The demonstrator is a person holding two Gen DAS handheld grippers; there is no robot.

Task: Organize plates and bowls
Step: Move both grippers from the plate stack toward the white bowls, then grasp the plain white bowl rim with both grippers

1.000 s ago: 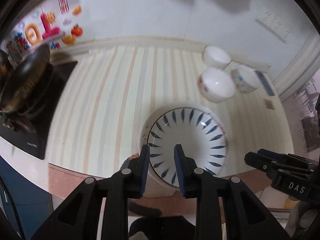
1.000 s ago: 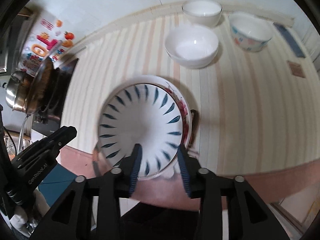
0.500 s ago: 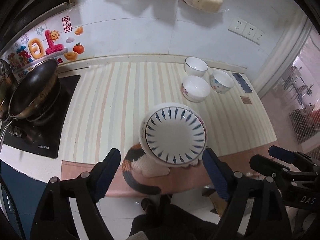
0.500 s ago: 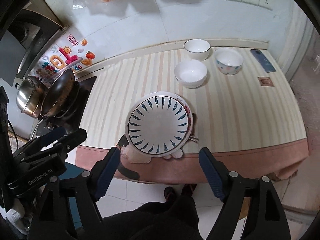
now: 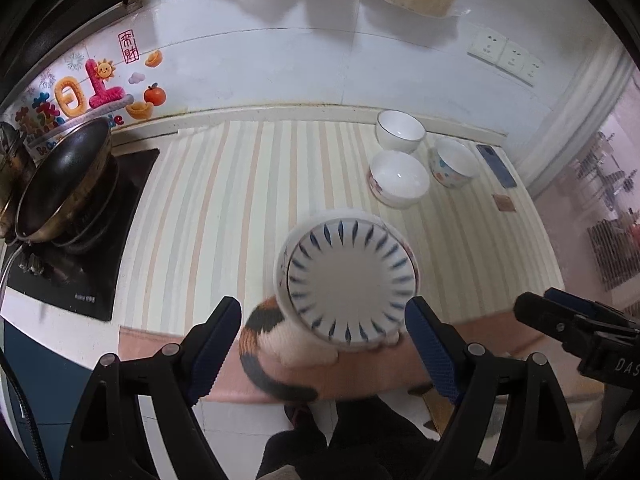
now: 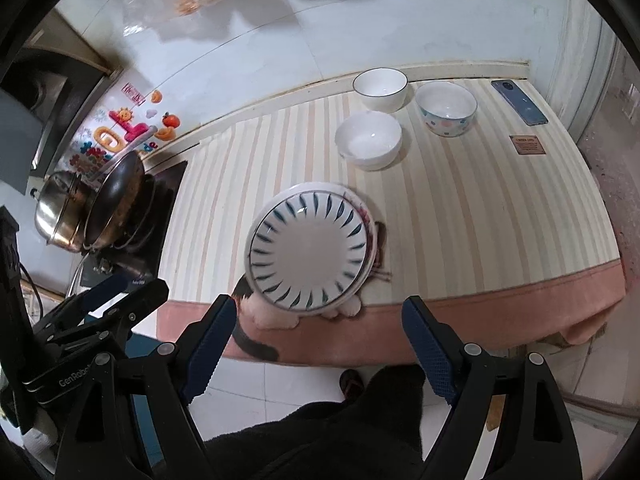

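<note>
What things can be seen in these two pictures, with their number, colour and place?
plates: a stack, at least two, top one white with blue dashes, near front edge of counter
bowls: three; two white, one white with coloured dots; at the back right of counter
striped cloth: one, cream with pale stripes and pink border, covers counter
phone: one, blue, back right corner
small brown tag: one, beside phone
wok: one, dark, on black cooktop at left
steel pot: one, silver, behind wok
wall stickers: several, colourful, above cooktop
sockets: three, white, on wall
left claw: one, black with blue pads, open, empty
right claw: one, same colours, open, empty
</note>
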